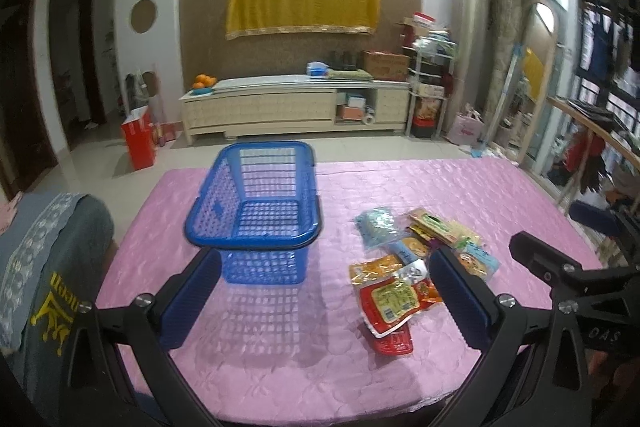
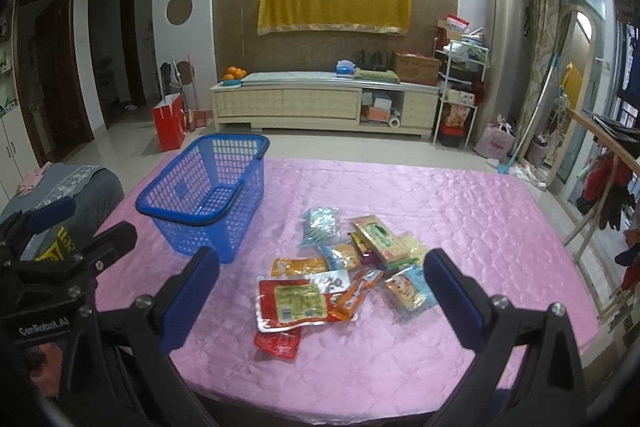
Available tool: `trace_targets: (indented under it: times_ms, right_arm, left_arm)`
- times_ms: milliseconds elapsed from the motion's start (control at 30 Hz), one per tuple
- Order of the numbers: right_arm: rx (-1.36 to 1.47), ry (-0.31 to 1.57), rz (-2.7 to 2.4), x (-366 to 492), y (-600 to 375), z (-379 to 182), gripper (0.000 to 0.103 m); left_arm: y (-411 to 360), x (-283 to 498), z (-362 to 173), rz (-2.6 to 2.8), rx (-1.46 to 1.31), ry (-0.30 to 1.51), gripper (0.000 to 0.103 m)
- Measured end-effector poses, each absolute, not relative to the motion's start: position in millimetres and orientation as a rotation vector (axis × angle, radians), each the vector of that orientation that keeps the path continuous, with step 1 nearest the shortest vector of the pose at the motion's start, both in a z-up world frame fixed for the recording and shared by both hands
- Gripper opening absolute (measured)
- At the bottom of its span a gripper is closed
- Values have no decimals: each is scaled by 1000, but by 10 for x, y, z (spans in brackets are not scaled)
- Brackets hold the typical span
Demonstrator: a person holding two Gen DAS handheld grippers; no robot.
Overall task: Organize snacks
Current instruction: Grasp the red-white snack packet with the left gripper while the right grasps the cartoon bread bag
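Observation:
An empty blue plastic basket [image 1: 252, 239] [image 2: 176, 215] stands on the pink-covered table [image 1: 440, 187] [image 2: 440, 207], left of centre. To its right lies a loose pile of snack packets, among them a red packet with a yellow label [image 1: 390, 303] [image 2: 292, 301], a light-blue pouch [image 1: 378, 227] [image 2: 320, 223] and a flat green-and-yellow packet [image 2: 378, 233]. My left gripper [image 1: 326, 259] hovers open over the table between basket and pile. My right gripper [image 2: 322, 255] is open above the pile, holding nothing. Each gripper shows at the edge of the other's view.
A grey cushioned seat [image 1: 52, 259] [image 2: 80, 187] sits against the table's left edge. A wooden rail with hanging clothes [image 1: 592, 131] runs along the right. Beyond the table's far edge are tiled floor, a red bag [image 1: 138, 139] and a low cabinet [image 1: 296, 103].

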State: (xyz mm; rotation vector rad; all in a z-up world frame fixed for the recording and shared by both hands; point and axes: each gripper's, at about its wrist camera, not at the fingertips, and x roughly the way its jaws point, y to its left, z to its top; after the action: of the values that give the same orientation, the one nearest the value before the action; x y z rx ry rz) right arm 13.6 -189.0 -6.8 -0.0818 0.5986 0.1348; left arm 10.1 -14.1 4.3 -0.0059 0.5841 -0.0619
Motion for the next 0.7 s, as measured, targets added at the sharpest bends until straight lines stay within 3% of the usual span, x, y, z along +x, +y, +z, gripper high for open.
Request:
trace_targets:
  times_ms: [300,700]
  right_arm:
    - [-92,661,124,405,-2284,-262,103]
    - [-84,844,76,812,-2673,-937,102]
  left_arm:
    - [-431,571,-189,-204,92,693,103]
    - [-888,1103,-869,-444,240,866,103]
